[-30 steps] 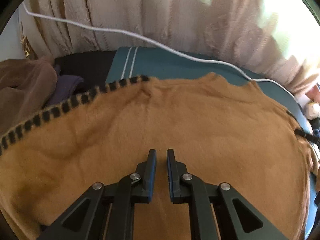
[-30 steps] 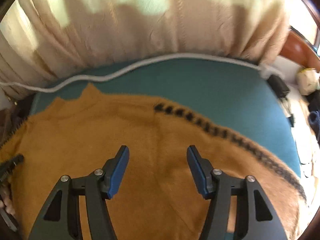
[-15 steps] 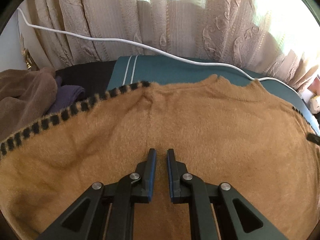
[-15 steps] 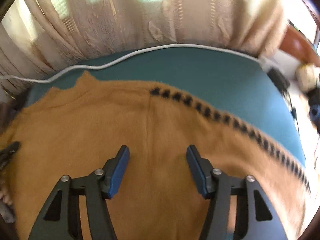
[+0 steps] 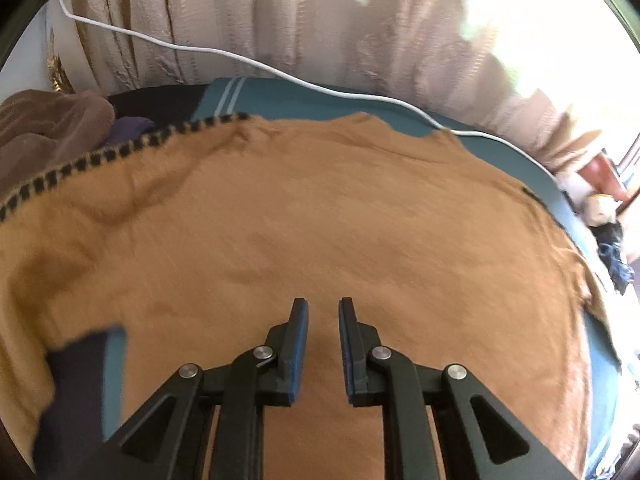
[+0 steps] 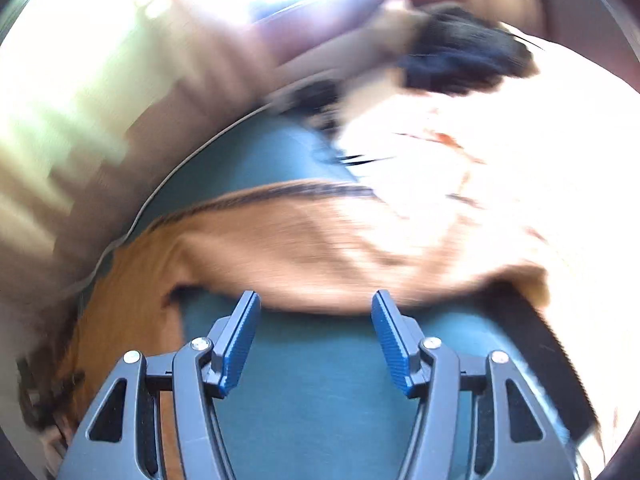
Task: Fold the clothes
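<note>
Tan sweater (image 5: 320,208) spread on teal bed (image 5: 304,100)

Left gripper (image 5: 323,312) hovers above it, fingers narrowly parted, empty; right gripper (image 6: 316,304) gapes wide near the sweater's blurred sleeve (image 6: 304,248).

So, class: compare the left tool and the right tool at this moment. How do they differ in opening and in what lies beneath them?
The left tool has a narrow gap between its pads; the right tool is spread wide. The left tool hangs over the tan sweater; the right tool is over bare teal cover, just short of a sweater edge. The right view is heavily blurred; the left is only slightly so. Both have blue pads and hold nothing.
</note>
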A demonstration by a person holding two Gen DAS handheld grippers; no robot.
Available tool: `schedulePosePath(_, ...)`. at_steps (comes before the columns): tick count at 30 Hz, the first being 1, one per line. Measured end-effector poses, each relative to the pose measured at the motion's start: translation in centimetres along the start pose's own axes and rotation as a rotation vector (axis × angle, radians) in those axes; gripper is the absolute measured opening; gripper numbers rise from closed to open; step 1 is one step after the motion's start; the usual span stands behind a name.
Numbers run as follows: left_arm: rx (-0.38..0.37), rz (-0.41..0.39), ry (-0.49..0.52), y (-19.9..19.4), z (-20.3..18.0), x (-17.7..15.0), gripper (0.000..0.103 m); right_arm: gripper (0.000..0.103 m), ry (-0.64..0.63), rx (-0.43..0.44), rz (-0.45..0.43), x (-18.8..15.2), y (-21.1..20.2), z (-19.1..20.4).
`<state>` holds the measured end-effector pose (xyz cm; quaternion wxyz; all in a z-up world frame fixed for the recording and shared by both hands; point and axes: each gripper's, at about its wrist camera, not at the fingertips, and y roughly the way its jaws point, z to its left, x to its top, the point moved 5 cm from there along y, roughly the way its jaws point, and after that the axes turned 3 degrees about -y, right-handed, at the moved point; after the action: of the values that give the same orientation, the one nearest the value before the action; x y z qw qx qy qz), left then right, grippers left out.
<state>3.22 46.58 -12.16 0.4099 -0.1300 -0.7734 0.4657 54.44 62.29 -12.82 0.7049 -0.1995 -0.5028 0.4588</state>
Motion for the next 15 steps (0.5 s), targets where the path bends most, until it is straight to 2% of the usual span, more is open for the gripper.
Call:
schedulePosePath(5,-0.049,0.02,-0.015,0.4,-1.1,-2.2,0.016,0.057,0.209,0.053,-0.002,-0.3,-1.7,-5.7)
schedulePosePath(7,-0.05,-0.001,-0.019,0.5,-1.1,-2.6,0.016,0.055,0.271,0.078,0.005,-0.5,-1.8,-7.3)
schedulePosePath(10,-0.055,-0.013,-0.017,0.4,-1.1,-2.6,0.016,0.053,0.313,0.114,0.023,-0.8,-0.9,-7.8)
schedulePosePath(15,-0.078,-0.05,-0.013,0.4,-0.9,-2.4,0.016,0.049,0.352,0.103,0.022,0.3,1.3,-8.6)
